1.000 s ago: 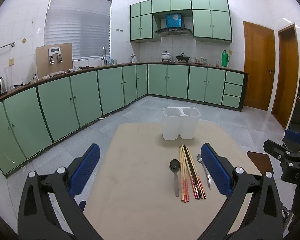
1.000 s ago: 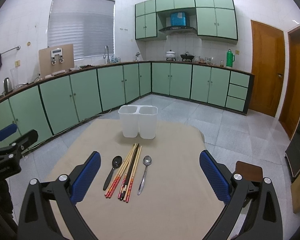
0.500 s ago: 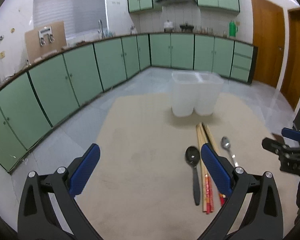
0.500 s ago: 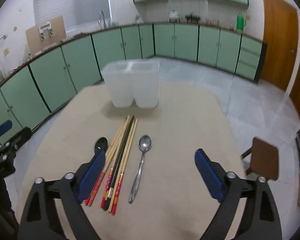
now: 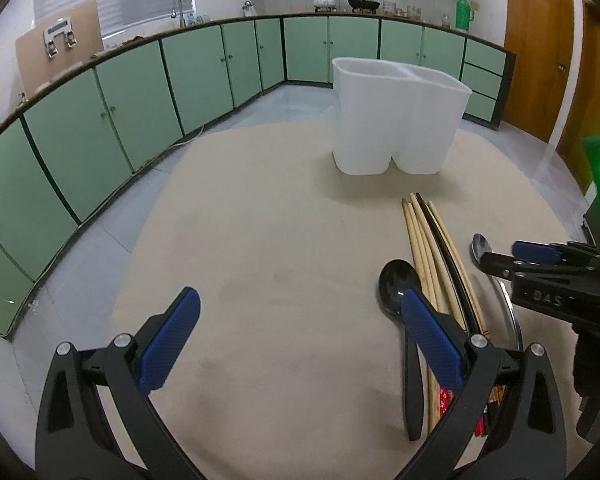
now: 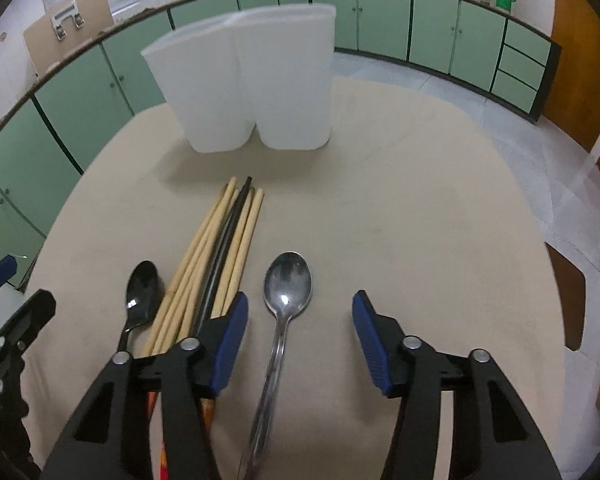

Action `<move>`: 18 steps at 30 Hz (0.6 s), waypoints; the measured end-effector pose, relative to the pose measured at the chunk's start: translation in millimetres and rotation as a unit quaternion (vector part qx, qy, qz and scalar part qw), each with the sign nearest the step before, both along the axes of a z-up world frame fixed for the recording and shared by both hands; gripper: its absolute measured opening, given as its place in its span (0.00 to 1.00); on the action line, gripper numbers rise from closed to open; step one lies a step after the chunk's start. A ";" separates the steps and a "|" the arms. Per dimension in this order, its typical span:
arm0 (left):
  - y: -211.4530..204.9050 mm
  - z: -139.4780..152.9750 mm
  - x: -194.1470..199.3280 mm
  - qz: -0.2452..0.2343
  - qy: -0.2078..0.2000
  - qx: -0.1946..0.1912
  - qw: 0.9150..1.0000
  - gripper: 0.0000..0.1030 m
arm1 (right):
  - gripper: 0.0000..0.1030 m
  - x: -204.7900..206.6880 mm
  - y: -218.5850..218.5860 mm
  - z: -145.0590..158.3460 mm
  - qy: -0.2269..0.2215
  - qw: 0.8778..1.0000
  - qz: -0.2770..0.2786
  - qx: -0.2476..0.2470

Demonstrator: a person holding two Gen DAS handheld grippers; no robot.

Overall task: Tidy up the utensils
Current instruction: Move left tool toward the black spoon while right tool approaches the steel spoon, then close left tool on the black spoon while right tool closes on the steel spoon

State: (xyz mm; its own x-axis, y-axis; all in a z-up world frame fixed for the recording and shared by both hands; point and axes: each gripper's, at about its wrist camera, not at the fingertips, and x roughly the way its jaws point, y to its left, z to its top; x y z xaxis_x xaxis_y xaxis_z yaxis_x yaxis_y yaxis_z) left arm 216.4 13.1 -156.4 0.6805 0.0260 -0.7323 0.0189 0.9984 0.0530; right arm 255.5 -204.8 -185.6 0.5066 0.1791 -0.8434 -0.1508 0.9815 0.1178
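A white two-compartment holder point(image 5: 396, 120) point(image 6: 252, 92) stands upright at the far side of the beige table point(image 5: 260, 240). Before it lie several chopsticks point(image 6: 224, 248) point(image 5: 432, 256), a black spoon point(image 6: 142, 296) point(image 5: 396, 286) on their left and a silver spoon point(image 6: 286, 292) point(image 5: 482, 248) on their right. My right gripper point(image 6: 300, 312) hovers low over the silver spoon; its jaws are closing, and the handle runs between them with a gap on each side. My left gripper point(image 5: 300, 312) is open over bare table, its right finger point(image 5: 432, 332) above the black spoon.
Green cabinets line the walls beyond the table. A brown chair seat point(image 6: 566, 300) sits off the table's right edge. The right gripper's body point(image 5: 560, 292) shows at the right of the left wrist view, close to the left gripper.
Both grippers have dropped and moved forward toward the utensils, tilting downward. The right gripper's jaws have narrowed around the silver spoon. The left jaws stay wide.
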 end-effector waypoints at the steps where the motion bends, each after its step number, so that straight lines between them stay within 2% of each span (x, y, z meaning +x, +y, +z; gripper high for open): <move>1: -0.9 -2.2 1.4 -0.003 0.002 0.000 1.000 0.95 | 0.48 2.5 1.9 -2.2 0.002 1.000 0.002 0.001; 5: -4.7 -11.2 7.0 -0.011 0.014 -0.011 1.000 0.95 | 0.45 2.0 10.2 -4.6 -0.006 1.000 0.012 -0.024; 7: -9.3 -15.6 10.3 -0.016 0.020 -0.011 1.000 0.95 | 0.33 0.7 12.9 -3.3 -0.011 0.999 0.021 -0.026; 9: -15.8 -21.4 13.7 -0.023 0.026 -0.005 0.999 0.95 | 0.27 0.3 12.2 -2.4 -0.011 1.000 0.022 -0.019; 18: -38.3 -47.6 29.3 -0.045 0.061 0.017 0.997 0.95 | 0.27 -0.4 0.8 -0.1 -0.003 1.000 0.019 -0.003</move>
State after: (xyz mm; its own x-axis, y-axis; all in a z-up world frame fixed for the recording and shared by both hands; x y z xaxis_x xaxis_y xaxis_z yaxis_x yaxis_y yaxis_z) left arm 245.7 -25.2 -203.9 0.5867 -0.0048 -0.8098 0.1160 0.9902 0.0782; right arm 255.1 -203.9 -185.8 0.5047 0.1934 -0.8413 -0.1885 0.9758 0.1112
